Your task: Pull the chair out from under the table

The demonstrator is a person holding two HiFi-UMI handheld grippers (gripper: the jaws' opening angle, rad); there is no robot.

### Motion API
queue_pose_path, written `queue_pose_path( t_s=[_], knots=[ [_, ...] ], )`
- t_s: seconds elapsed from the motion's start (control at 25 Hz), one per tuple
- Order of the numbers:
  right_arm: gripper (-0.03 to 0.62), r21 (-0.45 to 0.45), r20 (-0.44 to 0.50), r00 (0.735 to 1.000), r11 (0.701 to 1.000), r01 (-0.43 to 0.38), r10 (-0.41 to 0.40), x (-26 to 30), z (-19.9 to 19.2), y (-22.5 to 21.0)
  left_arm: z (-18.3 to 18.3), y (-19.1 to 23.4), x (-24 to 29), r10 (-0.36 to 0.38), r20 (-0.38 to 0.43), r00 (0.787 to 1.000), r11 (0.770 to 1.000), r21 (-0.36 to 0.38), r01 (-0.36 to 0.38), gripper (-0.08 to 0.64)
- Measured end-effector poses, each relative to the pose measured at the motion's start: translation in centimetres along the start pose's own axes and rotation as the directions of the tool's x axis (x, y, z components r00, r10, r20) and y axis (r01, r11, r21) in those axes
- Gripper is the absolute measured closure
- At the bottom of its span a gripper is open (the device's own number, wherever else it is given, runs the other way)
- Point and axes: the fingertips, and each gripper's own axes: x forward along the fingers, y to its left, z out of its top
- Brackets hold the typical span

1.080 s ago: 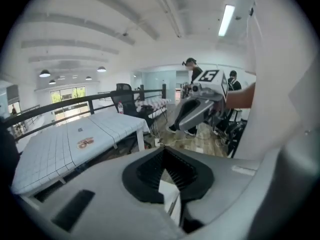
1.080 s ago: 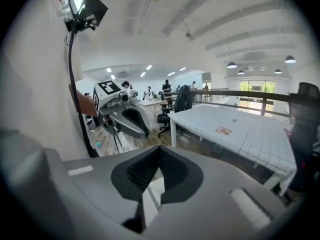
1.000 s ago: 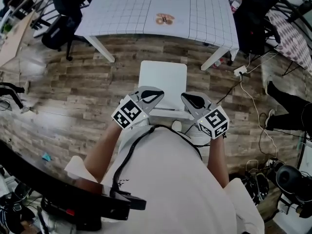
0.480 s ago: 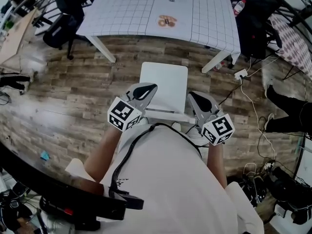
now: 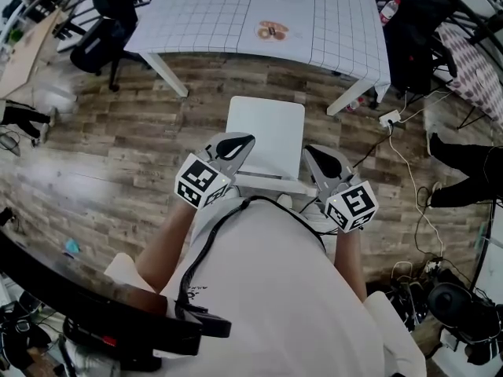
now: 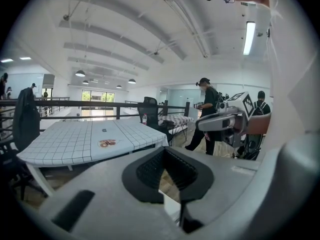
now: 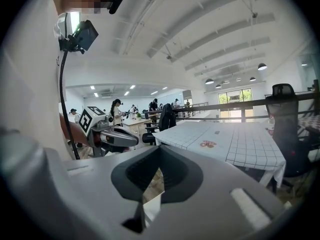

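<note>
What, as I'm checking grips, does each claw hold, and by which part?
Nothing. The left claw and right claw are both shut, empty, near the white chair's backrest.

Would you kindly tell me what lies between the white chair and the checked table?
Only bare wooden floor lies between the chair and the table, as the head view shows.

Bare floor (image 5: 118, 155) lies open left of the chair (image 5: 266, 136), and a strip of it shows between chair and table (image 5: 204, 14), with a table leg (image 5: 167, 77) at each end. On the right, a cable (image 5: 402, 154) and power strip (image 5: 387, 118) cross the floor
</note>
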Motion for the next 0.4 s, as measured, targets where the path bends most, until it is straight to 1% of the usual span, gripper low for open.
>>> queue_pose_path(
  t_s=[0.2, 0.4],
  knots=[
    [0.588, -0.001, -0.006, 1.0, 1.0, -0.001, 0.001, -0.21, -0.54, 0.63, -0.58, -0.67, -0.24, -0.018, 0.0, 1.0, 1.0, -0.006, 0.018, 0.554],
    [0.588, -0.002, -0.01, 1.0, 1.0, -0.003, 0.003, -0.09, -0.62, 1.06, -0.82, -0.79, -0.46, -0.031, -0.017, 0.999, 0.999, 0.026, 0.031, 0.552]
  ],
)
